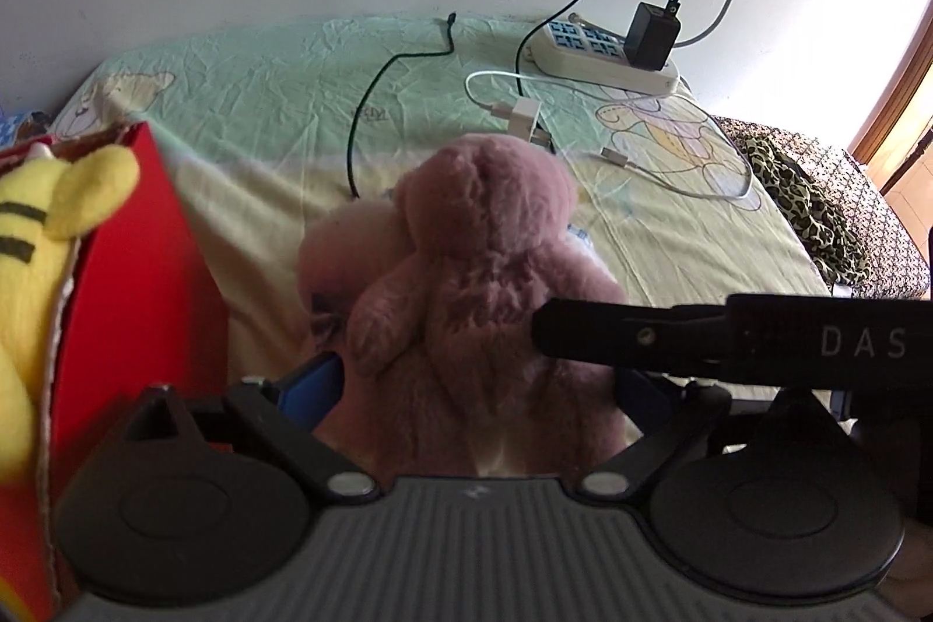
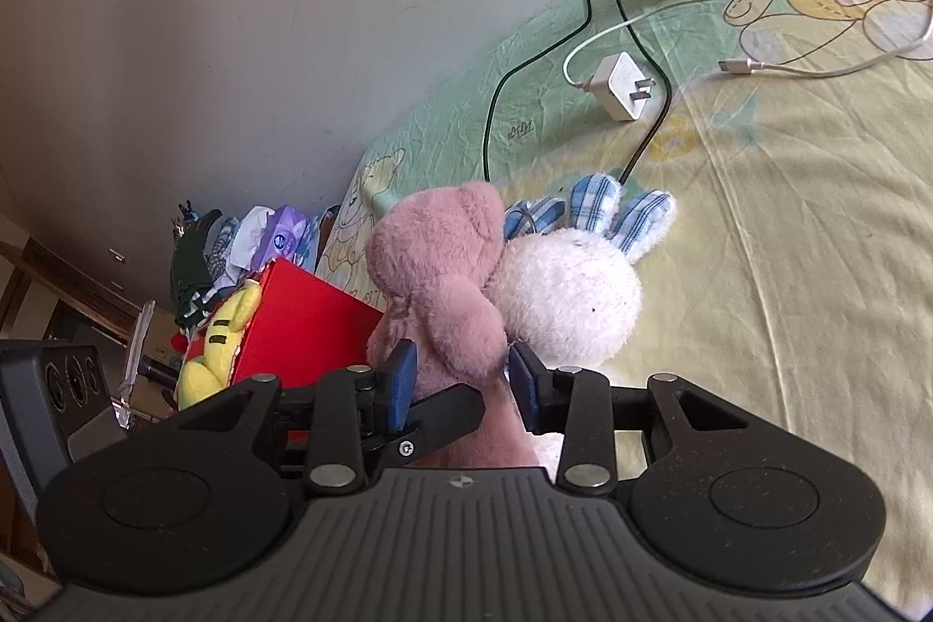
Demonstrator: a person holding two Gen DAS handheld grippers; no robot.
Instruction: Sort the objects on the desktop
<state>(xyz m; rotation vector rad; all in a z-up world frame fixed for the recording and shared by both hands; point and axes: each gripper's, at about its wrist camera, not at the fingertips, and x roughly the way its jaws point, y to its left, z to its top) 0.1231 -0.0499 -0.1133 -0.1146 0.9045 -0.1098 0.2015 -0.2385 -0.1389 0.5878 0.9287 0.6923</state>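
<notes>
A pink plush bear (image 1: 466, 284) sits between the blue pads of my left gripper (image 1: 472, 389), which is shut on its body. My right gripper (image 2: 460, 377) also closes on the same pink bear (image 2: 443, 272) from the other side; its black finger (image 1: 700, 336) crosses the left wrist view. A white plush rabbit (image 2: 565, 295) with blue checked ears lies against the bear on the bed sheet (image 2: 787, 214). A red box (image 1: 140, 284) on the left holds a yellow plush toy (image 1: 35, 237); both also show in the right wrist view (image 2: 303, 324).
A white power strip (image 1: 600, 51) with a black adapter (image 1: 653, 33) lies at the far side by the wall. A white charger (image 2: 624, 85), a white cable (image 2: 816, 62) and a dark cable (image 1: 373, 109) lie on the sheet. Leopard-print cloth (image 1: 805, 208) is at right. Clutter (image 2: 251, 237) sits beyond the box.
</notes>
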